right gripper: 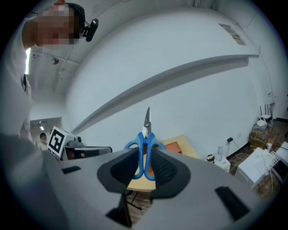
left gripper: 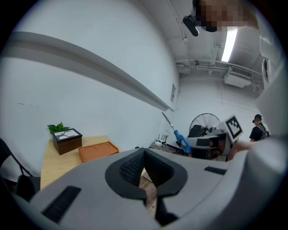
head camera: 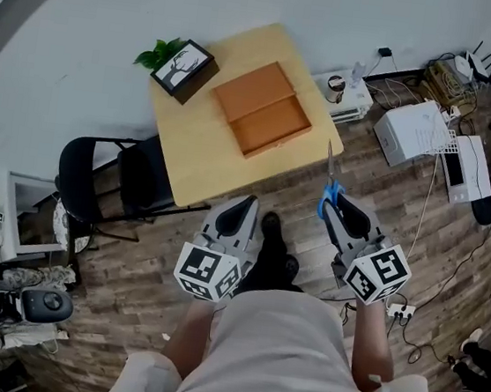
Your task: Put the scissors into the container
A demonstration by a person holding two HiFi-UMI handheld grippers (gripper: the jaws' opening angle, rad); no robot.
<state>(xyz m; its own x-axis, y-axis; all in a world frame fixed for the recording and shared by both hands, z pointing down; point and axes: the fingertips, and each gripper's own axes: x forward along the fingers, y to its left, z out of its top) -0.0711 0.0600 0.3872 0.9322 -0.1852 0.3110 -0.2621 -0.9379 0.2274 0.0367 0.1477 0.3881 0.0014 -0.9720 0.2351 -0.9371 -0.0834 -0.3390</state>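
Holding nothing, my left gripper (head camera: 246,201) has its jaws pressed together near the wooden table (head camera: 192,162). Only the head view shows the orange container (head camera: 262,108) from above, with its two compartments. My right gripper (head camera: 337,202) clamps the scissors (right gripper: 145,143) by their blue handles. The blades point past my jaws, over the floor just beside the table's corner.

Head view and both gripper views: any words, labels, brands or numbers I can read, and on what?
No text is legible in any view.
Wall notice: too small to read.
Left marker cube and right marker cube: black-and-white square patterns, no letters or numbers.
Framed picture: a tree drawing, no words.
Scissors: no brand visible.
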